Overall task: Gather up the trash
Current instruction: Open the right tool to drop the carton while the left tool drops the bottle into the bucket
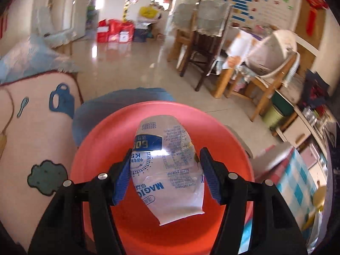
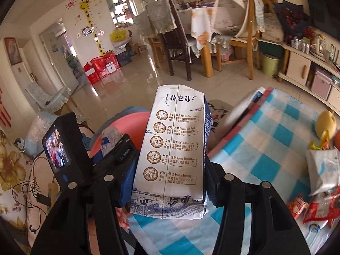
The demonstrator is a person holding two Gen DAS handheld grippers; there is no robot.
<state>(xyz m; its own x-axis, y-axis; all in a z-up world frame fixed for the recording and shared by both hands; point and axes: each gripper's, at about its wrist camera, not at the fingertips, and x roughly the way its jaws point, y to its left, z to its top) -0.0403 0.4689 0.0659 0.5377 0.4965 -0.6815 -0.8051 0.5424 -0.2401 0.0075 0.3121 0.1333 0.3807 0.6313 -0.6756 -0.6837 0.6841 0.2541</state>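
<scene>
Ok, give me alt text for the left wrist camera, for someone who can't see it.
The left gripper holds a crumpled plastic wrapper between its blue-padded fingers, above a red basin. Behind it are a glossy tiled floor, wooden chairs and red boxes.

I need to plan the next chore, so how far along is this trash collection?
Done: nothing visibly lies in the red basin yet. In hand: the left tongs hold a clear wrapper over it, and the right tongs grip a milk carton. Left: snack wrappers remain on the checkered tablecloth.
</scene>
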